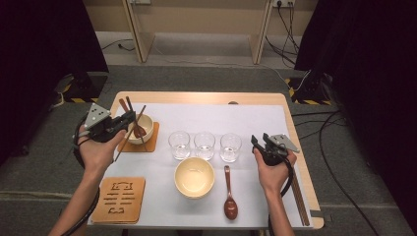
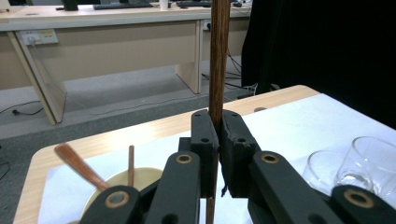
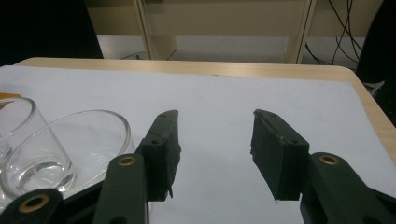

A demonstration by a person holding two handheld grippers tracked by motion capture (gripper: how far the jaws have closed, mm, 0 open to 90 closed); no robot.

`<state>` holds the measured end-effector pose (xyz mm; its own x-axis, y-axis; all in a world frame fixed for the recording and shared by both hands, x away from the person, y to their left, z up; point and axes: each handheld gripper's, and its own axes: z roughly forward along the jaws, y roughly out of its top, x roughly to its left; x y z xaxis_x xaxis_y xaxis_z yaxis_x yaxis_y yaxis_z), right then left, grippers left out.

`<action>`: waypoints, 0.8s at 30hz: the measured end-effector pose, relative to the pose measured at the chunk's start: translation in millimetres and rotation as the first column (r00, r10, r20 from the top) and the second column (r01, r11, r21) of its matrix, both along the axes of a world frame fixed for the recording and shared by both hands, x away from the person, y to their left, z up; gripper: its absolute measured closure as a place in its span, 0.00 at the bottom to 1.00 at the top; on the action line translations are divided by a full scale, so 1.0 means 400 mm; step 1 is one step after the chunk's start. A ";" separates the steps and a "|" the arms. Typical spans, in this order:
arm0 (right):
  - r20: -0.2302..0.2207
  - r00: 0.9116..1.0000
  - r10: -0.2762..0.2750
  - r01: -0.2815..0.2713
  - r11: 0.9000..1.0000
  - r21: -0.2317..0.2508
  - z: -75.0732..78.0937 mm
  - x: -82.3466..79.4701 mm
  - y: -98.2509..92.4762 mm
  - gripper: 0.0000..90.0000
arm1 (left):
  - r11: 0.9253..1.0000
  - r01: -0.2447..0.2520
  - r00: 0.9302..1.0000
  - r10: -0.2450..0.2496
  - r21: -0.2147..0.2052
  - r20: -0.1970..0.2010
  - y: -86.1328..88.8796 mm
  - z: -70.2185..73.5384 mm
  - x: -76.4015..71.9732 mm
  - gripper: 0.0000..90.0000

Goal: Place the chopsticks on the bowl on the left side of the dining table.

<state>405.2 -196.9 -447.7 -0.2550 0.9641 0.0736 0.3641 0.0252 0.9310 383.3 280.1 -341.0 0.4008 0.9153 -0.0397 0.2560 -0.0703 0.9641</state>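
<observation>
Two tongs, high view: my left tongs hold a chopstick over the small bowl at the far left; my right tongs hover near the right glass.
Left gripper view: jaws pinched tight on the upright chopstick.
Right gripper view: jaws wide apart, nothing between, above the white mat.

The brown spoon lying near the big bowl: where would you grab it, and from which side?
Grip the spoon at its thin straight handle, coming from above with the fingers across it. It lies flat on the white mat, handle pointing away toward the glasses; the rounded scoop offers little to pinch.
</observation>
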 end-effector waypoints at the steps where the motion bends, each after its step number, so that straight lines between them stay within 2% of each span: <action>1: -0.001 1.000 0.000 0.000 1.000 0.000 0.000 0.000 0.000 0.58 | 1.000 -0.004 1.000 0.004 0.002 -0.004 0.005 -0.002 -0.001 0.93; 9: -0.007 1.000 -0.003 0.003 1.000 -0.001 -0.004 0.002 0.000 0.58 | 0.999 -0.032 0.999 0.032 0.011 -0.033 0.029 -0.016 0.018 0.93; 18: -0.010 1.000 -0.004 0.004 1.000 -0.001 -0.006 0.002 -0.001 0.58 | 0.998 -0.059 0.995 0.061 0.024 -0.084 0.041 -0.035 0.077 0.93; 24: -0.010 1.000 -0.003 0.003 1.000 -0.003 -0.007 0.002 -0.001 0.58 | 0.997 -0.066 0.989 0.071 0.041 -0.133 0.032 -0.054 0.132 0.93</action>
<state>405.8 -197.3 -450.4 -0.2518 0.9650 0.0737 0.3739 0.0268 0.9271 436.0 292.8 -362.5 0.3302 0.9423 -0.0551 0.3888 -0.0826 0.9176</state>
